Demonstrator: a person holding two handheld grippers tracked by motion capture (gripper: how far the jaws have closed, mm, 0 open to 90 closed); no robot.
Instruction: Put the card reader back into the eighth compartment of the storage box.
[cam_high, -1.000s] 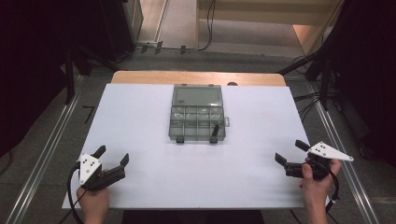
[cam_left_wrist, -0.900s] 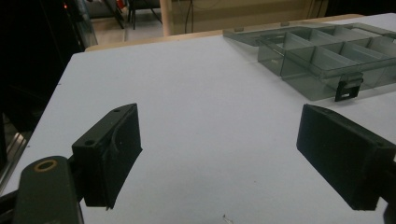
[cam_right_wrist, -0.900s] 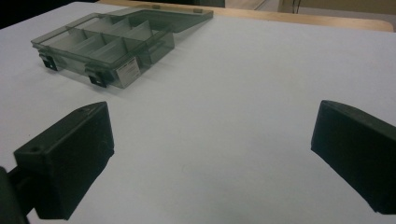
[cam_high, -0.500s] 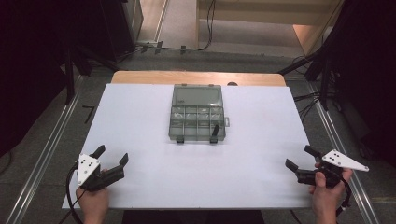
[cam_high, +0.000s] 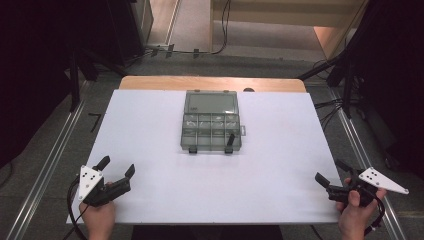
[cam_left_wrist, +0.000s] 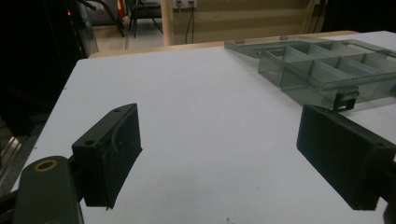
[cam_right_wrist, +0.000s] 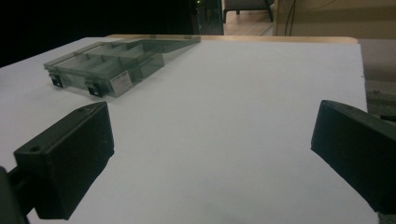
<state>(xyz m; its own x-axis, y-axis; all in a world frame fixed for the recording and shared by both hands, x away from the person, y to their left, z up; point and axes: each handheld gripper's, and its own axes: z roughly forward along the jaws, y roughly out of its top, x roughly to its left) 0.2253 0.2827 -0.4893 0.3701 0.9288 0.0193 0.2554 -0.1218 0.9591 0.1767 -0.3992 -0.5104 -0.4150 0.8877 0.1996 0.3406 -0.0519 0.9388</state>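
Left to right, seen from the high view. The left tool rests low over the near left corner of the bench, held in the person's left hand. Its jaws stand wide apart and grip nothing, which the left gripper view confirms: bare white surface lies between the two black pads. This tool has kept its place over the last second.

At mid-bench, toward the far edge, sits the compartment box, a smoky transparent organiser with its lid laid open and flat behind it. Two dark latches hang at its near wall. The compartments look empty, though their contents are hard to judge. The box is well apart from both tools and has not shifted.

The right tool now sits at the near right corner of the bench, jaws likewise spread wide and empty. Over the last second it has drawn back toward the person and outward toward the bench edge.

Interpretation: both tools stand retracted and unloaded with the box untouched, which suggests a resting pose, either before work on the box begins or after it has ended.
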